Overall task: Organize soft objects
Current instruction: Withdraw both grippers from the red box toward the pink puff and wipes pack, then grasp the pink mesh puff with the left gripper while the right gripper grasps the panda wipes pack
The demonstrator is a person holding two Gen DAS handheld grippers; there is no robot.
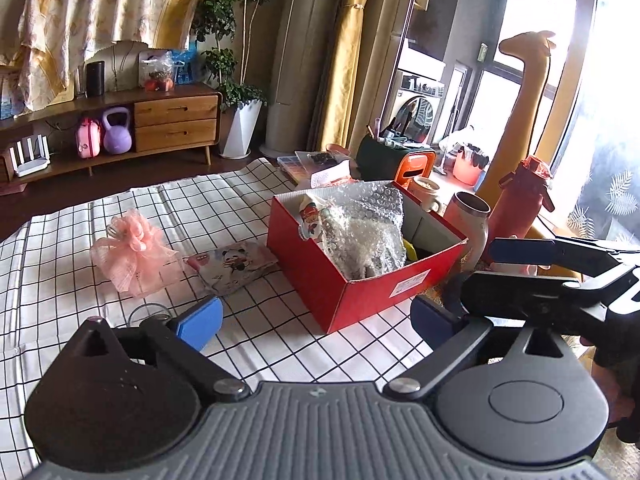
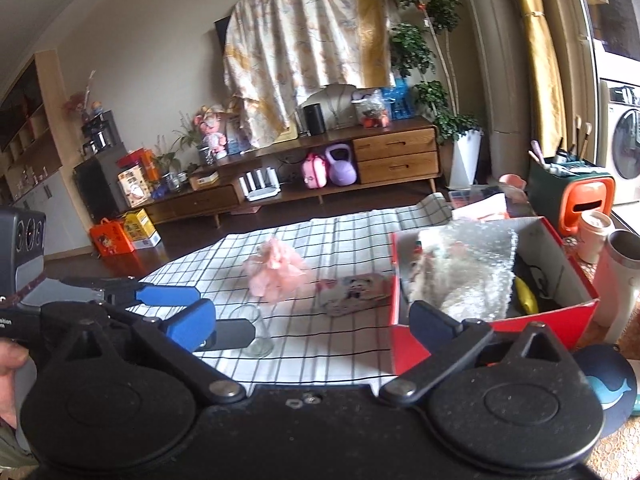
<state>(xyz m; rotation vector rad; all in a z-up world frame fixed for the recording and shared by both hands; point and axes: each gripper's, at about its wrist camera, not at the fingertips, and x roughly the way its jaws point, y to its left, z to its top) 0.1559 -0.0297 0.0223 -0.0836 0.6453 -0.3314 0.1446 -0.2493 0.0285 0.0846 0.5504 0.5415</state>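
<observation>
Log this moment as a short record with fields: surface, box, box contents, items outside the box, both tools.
surface: checked cloth
box: red box, open top, on the cloth
box contents: bubble wrap, printed soft item beside it
outside box: pink mesh pouch, panda-print pouch, clear glass
left tool: open, empty
right tool: open, empty

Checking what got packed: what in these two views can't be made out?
- Red box contents: both views, bubble wrap covers them.
- Yellow item: right wrist view, mostly hidden behind the wrap.
- Box label: left wrist view, print too small.
</observation>
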